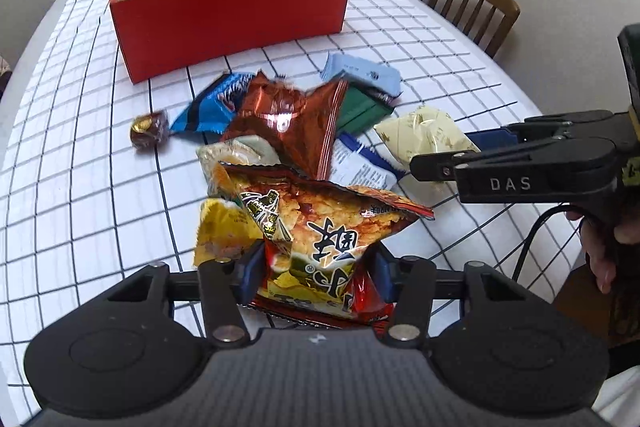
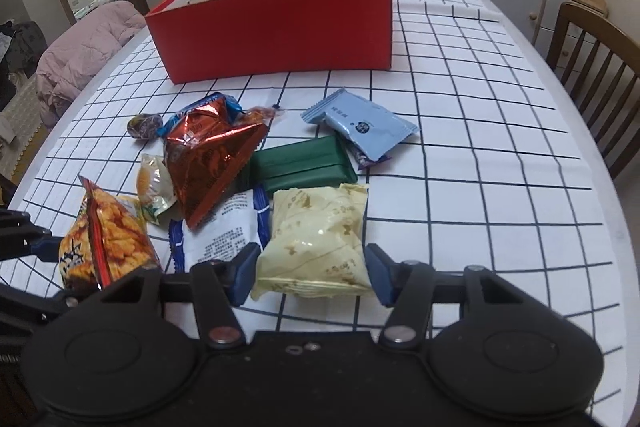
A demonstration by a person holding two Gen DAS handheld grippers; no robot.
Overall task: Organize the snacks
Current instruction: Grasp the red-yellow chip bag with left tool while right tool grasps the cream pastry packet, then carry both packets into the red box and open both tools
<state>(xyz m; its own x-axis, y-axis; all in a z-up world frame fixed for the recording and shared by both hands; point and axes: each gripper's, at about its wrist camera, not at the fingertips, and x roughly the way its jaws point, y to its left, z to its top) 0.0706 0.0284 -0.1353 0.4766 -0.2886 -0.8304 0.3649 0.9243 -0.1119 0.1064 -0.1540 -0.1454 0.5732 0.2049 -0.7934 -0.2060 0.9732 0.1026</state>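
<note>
Snacks lie in a loose heap on the white tablecloth with a dark grid (image 2: 460, 155), in front of the open red cardboard box with a white inside (image 2: 276, 31). The left gripper (image 1: 316, 273) has its jaws clenched on a crinkled orange-and-red chip bag printed with large Chinese characters (image 1: 320, 223). The right gripper (image 2: 310, 273) has its blue pads pressed on both sides of a pale cream pouch with gold print (image 2: 318, 239); "DAS" is readable on its side in the left view. Crowding them: a shiny copper-red foil bag (image 2: 208, 159), a flat dark green packet (image 2: 302, 163), a light blue wrapper (image 2: 360, 127), a white-and-blue wrapper with small print (image 2: 224, 231). A wooden chair (image 2: 592, 67) stands beside the table.
</note>
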